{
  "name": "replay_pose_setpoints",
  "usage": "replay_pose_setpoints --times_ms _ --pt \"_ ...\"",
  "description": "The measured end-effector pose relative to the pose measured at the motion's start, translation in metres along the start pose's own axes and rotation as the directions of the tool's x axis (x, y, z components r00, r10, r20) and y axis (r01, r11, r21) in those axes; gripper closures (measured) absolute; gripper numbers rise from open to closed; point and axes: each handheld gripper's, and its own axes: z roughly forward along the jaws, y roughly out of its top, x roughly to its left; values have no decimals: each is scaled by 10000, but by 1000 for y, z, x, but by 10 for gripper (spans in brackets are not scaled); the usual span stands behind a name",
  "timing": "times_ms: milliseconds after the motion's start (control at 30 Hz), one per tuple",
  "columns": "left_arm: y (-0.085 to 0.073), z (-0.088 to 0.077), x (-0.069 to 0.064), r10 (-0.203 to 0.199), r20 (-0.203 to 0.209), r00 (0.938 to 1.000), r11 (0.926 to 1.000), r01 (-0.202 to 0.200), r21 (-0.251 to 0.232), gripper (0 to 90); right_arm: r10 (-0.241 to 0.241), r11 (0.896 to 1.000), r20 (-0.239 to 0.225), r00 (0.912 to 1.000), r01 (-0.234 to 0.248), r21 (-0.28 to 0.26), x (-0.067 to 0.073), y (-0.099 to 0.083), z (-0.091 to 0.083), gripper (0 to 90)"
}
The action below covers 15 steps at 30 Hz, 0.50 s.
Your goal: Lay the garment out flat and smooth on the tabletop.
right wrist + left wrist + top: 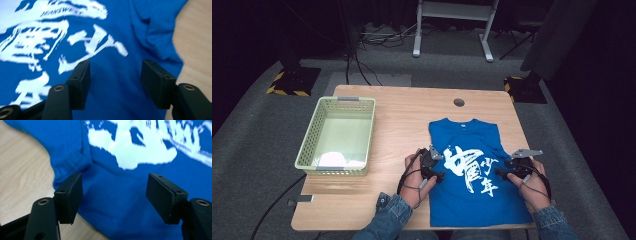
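A blue T-shirt (472, 172) with a white print lies flat on the wooden table (402, 120), collar toward the far edge. My left gripper (438, 175) hovers at the shirt's left edge, jaws open and apart over the blue cloth (112, 195), nothing pinched. My right gripper (502, 172) sits at the shirt's right side near the sleeve, jaws open above the fabric (117, 75) beside the white print (37, 40). Both point inward toward the shirt's middle.
A light green plastic basket (337, 136) stands on the left of the table with a white item (334, 160) inside. A round cable hole (459, 102) is near the far edge. Bare wood (22, 170) lies left of the shirt.
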Motion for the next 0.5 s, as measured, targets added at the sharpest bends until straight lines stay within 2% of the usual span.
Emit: replay_pose_setpoints --times_ms 67,167,233,500 --pt "-2 0 1 63 -12 10000 9999 -63 -94 300 33 10000 -75 10000 -33 -62 0 -3 -1 416" --pt "-4 -3 2 168 -50 9998 9998 -167 51 313 57 10000 -80 10000 -57 -10 3 -7 -5 418" --pt "-5 -4 1 89 -71 9999 9999 -88 54 313 60 10000 -76 10000 -60 1 6 -10 -7 418" --pt "-12 -13 -6 157 -60 9999 9993 -155 335 319 -9 10000 -130 9999 8 -86 26 -25 -18 416"
